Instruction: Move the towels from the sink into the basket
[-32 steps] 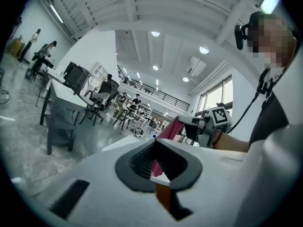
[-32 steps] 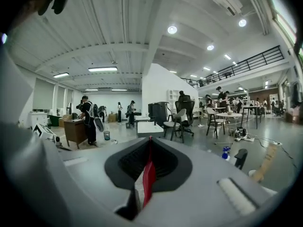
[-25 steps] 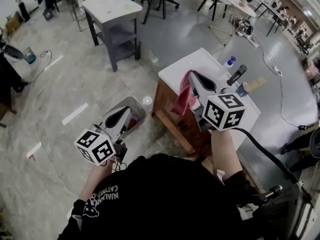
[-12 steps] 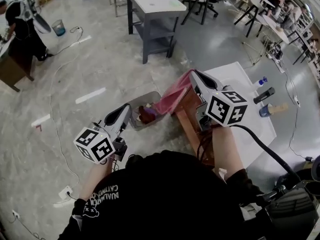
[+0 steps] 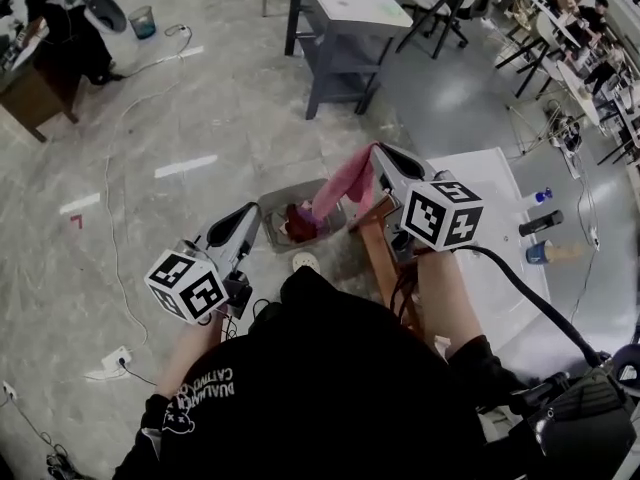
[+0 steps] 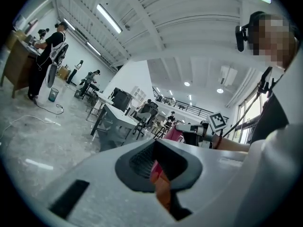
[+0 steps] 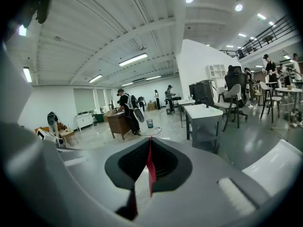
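Observation:
My right gripper [image 5: 383, 160] is shut on a pink towel [image 5: 342, 184], which hangs down over the grey basket [image 5: 268, 208] on the floor. A dark red towel [image 5: 300, 224] lies inside the basket. In the right gripper view the towel shows as a thin red strip [image 7: 150, 167] pinched at the right gripper [image 7: 150, 142]. My left gripper [image 5: 243, 226] hovers just left of the basket, its jaws together with nothing hanging from them. The left gripper [image 6: 154, 144] view catches the pink towel [image 6: 173, 133] off to the right. The sink unit's white top [image 5: 490, 183] is at the right.
A grey table [image 5: 345, 3] stands beyond the basket. A dark bottle [image 5: 540, 222] and a cup [image 5: 541, 254] sit on the white top. A small white disc [image 5: 305, 261] lies by the basket. Cables trail over the floor [image 5: 110, 183], and a person [image 5: 70, 18] works at far left.
Both grippers have swung left, away from the sink unit. The pink towel went with the right gripper from the sink's edge to above the basket. The left gripper stays by the basket.

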Available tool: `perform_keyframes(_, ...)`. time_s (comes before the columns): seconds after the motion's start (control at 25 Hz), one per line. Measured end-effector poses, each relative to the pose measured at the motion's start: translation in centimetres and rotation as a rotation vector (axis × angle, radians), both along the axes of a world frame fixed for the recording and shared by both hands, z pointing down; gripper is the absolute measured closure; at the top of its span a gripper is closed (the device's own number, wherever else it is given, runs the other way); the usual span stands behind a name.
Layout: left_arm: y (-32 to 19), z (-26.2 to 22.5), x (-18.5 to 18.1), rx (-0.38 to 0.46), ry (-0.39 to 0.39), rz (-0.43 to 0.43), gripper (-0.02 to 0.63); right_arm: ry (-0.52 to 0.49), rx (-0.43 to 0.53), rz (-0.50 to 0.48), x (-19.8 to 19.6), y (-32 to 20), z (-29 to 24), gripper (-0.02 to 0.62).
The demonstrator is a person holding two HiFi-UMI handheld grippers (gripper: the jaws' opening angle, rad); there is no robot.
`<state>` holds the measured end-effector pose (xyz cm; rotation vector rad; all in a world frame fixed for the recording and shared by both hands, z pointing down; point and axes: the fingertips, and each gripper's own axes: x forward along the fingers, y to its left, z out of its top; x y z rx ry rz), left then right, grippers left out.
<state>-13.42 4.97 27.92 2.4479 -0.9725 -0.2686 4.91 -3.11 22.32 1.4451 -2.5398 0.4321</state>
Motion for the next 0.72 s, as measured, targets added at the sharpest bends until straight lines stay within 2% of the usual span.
perform_keyframes(0.28,-2.7,1.5,-1.5,-0.028,0.001,-0.041,0.606,0.013,-0.087,-0.020,-1.4,-3.3,4.2,0.583)
perform_keyframes(0.72,-9.8,5.3,-0.4,-0.123,-0.016,-0.078,0.606,0.005,-0.236,-0.092,-1.5,-10.7,10.7,0.583)
